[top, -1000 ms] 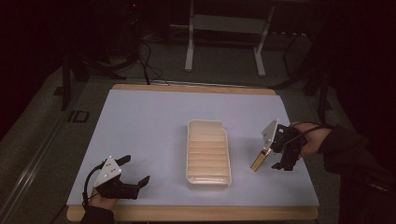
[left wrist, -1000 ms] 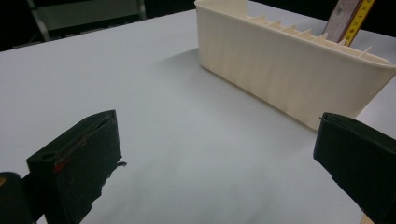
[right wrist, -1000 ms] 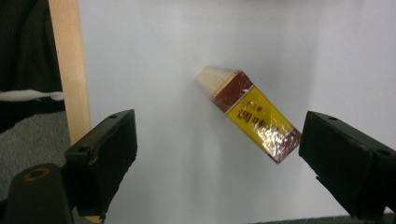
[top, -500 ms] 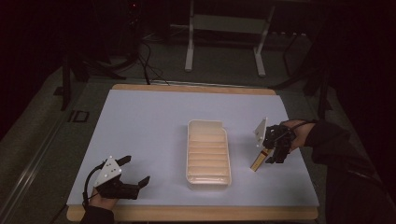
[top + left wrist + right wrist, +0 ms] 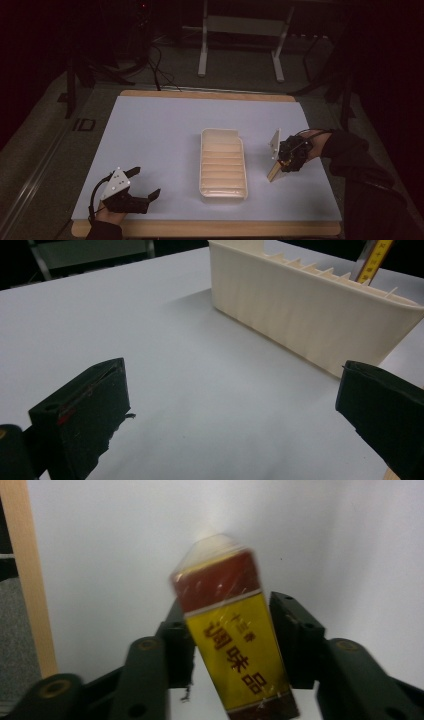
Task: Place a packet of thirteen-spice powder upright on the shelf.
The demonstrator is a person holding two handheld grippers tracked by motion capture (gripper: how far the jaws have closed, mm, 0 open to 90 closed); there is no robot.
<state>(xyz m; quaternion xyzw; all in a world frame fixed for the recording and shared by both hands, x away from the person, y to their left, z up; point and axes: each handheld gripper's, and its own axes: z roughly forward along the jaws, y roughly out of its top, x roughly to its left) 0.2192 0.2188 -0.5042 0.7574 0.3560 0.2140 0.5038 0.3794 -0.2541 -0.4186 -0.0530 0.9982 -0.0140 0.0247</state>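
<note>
A yellow and dark red sachet [image 5: 235, 650] with printed characters sits between the jaws of my right gripper [image 5: 232, 607]. The jaws have just been closing and now press on its sides. In the high view the right gripper [image 5: 282, 167] is right of the cream ribbed tray [image 5: 202, 160], and the sachet [image 5: 274, 173] slants down from it towards the table. My left gripper [image 5: 145, 181] rests open at the front left with nothing in it. In the left gripper view, its jaws [image 5: 230, 390] stand wide apart before the tray wall [image 5: 300, 315], and the sachet's tip [image 5: 372, 262] rises behind it.
The white table sheet lies on a wooden board whose front edge [image 5: 200, 227] runs along the bottom. Metal stand legs [image 5: 202, 50] and cables are on the floor beyond the far edge. A dark sleeve [image 5: 350, 160] reaches in from the right.
The right gripper has come down and a little left towards the tray, with the sachet between its jaws. The left gripper has stayed where it was.
</note>
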